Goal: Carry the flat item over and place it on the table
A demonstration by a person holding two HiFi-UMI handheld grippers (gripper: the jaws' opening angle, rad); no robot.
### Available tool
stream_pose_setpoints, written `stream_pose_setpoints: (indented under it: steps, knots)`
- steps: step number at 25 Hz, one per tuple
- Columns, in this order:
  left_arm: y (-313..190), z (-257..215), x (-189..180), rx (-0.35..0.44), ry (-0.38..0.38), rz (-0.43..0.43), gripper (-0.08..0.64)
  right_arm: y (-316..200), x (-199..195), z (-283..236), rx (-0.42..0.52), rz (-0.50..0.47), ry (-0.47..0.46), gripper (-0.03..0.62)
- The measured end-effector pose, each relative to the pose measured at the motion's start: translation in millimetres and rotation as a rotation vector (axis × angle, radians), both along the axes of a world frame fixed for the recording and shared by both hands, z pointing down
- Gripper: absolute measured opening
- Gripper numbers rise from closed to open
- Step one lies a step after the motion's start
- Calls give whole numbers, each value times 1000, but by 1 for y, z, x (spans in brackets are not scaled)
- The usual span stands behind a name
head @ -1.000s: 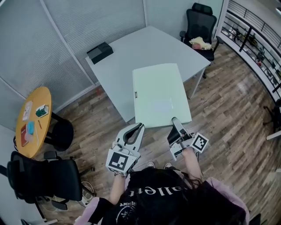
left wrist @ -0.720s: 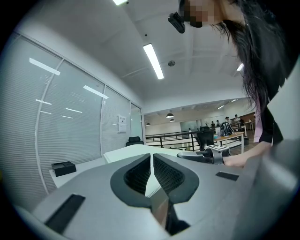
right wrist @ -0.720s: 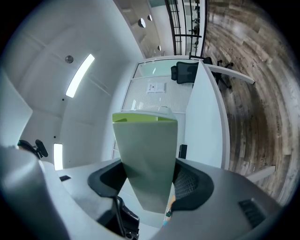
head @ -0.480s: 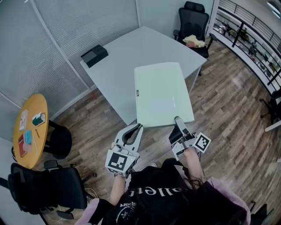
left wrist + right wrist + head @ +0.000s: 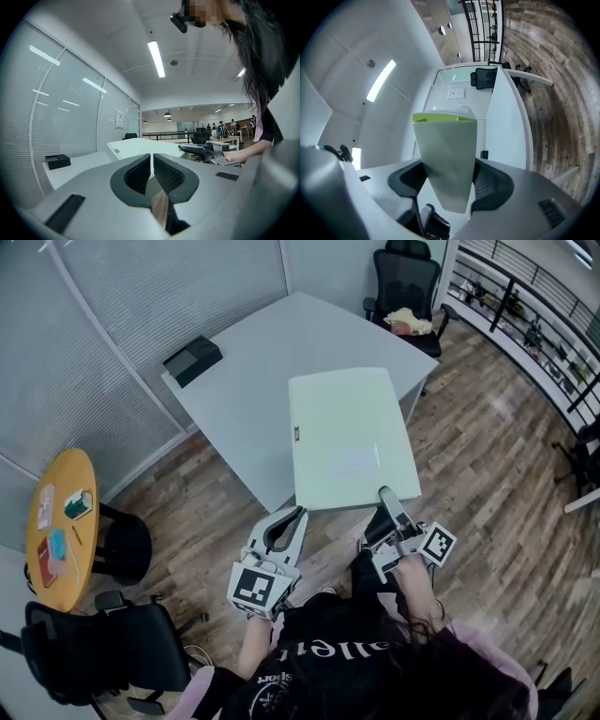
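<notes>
A flat pale-green board point(image 5: 347, 437) is held level, its far part over the near corner of the white table point(image 5: 253, 352) and its near part over the floor. My right gripper point(image 5: 386, 495) is shut on the board's near edge, close to its right corner. In the right gripper view the board point(image 5: 447, 154) fills the gap between both pads of that gripper point(image 5: 447, 183). My left gripper point(image 5: 298, 514) hangs left of the board's near edge, shut and holding nothing, and its jaws point(image 5: 152, 161) meet. Whether the board touches the table I cannot tell.
A black box point(image 5: 192, 359) lies at the table's far left corner. A black office chair point(image 5: 405, 277) with a yellow item stands behind the table. A round yellow table point(image 5: 61, 521) and another black chair point(image 5: 103, 652) are at the left. A railing point(image 5: 525, 306) runs along the right.
The board and my right gripper have edged forward, so more of the board lies over the table. The left gripper keeps its place beside it, still shut.
</notes>
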State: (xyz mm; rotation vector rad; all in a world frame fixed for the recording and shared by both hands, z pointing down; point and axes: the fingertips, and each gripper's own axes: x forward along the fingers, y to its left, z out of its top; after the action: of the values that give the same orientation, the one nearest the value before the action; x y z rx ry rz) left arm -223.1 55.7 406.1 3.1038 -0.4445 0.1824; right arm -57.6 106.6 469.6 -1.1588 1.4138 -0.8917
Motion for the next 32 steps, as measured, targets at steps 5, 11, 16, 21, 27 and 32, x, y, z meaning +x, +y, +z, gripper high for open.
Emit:
stream_pose_setpoints:
  steps: [5, 11, 16, 21, 27, 32]
  knots:
    - [-12, 10, 17, -21, -15, -33, 37, -9, 23, 2, 16, -11, -16, 291]
    - [-40, 12, 61, -28, -17, -90, 37, -35, 72, 7, 14, -48, -17, 291]
    - [-60, 8, 119, -39, 2, -123, 37, -58, 123, 5, 1, -102, -6, 291]
    - [-67, 8, 178, -41, -4, -154, 37, -71, 179, 6, -13, -146, 21, 291]
    - [-75, 10, 230, -32, -15, -208, 37, -92, 236, 11, -15, -197, 14, 291]
    - [-80, 12, 245, -37, -46, -235, 37, -106, 256, 19, -25, -222, 5, 291]
